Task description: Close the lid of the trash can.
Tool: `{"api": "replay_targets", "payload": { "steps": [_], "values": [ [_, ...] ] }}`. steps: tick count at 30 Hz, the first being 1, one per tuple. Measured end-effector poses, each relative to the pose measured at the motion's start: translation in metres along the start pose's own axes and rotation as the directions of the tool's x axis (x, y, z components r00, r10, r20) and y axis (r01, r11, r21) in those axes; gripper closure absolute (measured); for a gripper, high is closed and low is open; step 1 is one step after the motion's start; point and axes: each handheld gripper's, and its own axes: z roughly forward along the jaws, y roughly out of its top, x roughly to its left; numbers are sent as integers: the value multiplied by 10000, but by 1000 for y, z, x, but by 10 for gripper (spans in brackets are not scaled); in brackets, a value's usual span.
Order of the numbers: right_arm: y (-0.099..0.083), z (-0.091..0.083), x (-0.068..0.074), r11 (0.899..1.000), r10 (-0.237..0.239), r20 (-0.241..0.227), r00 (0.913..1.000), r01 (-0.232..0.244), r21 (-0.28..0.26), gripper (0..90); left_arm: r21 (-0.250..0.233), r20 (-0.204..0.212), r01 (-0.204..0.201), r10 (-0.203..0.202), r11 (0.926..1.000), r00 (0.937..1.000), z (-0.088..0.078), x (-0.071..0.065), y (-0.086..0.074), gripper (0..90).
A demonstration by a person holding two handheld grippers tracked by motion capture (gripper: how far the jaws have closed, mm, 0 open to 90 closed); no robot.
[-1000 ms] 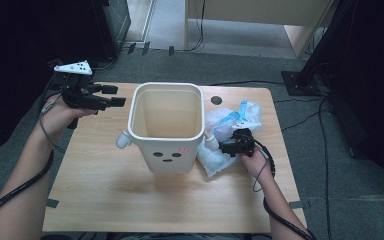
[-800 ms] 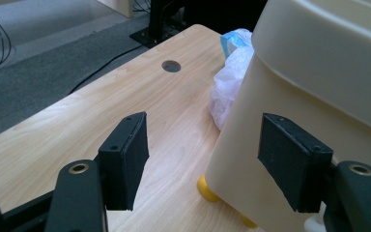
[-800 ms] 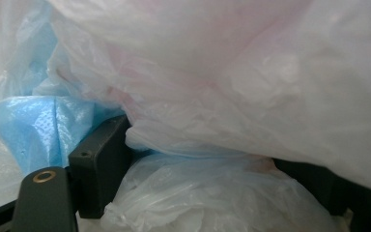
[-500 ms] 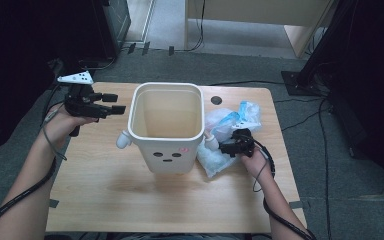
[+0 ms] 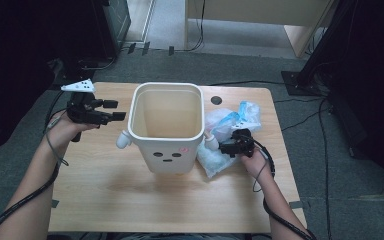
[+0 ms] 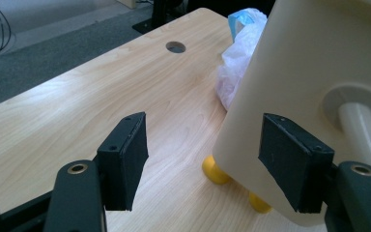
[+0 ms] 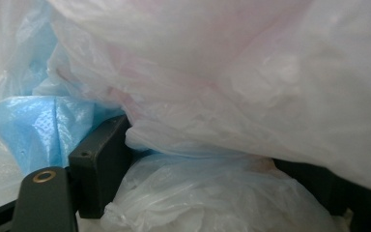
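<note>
A cream bin (image 5: 167, 125) with a small face on its front stands in the middle of the wooden table (image 5: 105, 190). My left gripper (image 5: 115, 110) hovers open at the bin's left side, level with its rim. In the left gripper view the left gripper (image 6: 207, 164) has nothing between its jaws; the bin's wall (image 6: 309, 63), a side peg (image 6: 362, 128) and yellow feet (image 6: 215, 171) lie just ahead. My right gripper (image 5: 225, 146) is pushed into a heap of white and blue plastic bags (image 5: 230, 122) right of the bin. Its jaws stand wide with loose plastic (image 7: 212, 193) bulging between them.
A round cable hole (image 5: 216, 100) sits in the table behind the bin. Cables trail from both grippers toward the front edge. Dark furniture and a stand (image 5: 300, 80) surround the table on grey carpet.
My left gripper has sunk lower beside the bin's left side. The right gripper and the bags have kept still.
</note>
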Motion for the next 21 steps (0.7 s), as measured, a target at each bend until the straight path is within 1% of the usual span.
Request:
{"api": "replay_targets", "payload": {
  "steps": [5,7,10,13,19,21],
  "values": [
    [0,0,0,10000,-24,6,10000,24,-5,224,-109,33,75,-74,9999,10000,2,1,-9,337],
    [0,0,1,10000,-14,10,10000,14,2,224,-165,34,178,-178,9997,9998,3,1,-14,337],
    [0,0,1,10000,-23,4,10000,23,-1,224,-66,64,223,-223,9997,9997,6,1,-20,336],
    [0,0,1,10000,2,-4,10000,-2,2,224,-132,131,243,-241,9996,9996,9,0,-26,335],
    [0,0,2,10000,15,-1,10000,-15,16,224,-92,122,338,-337,9994,9994,15,2,-38,331],
    [-1,0,2,10000,3,-2,10000,-3,18,225,-146,124,441,-439,9989,9990,17,2,-42,331]
  ]
}}
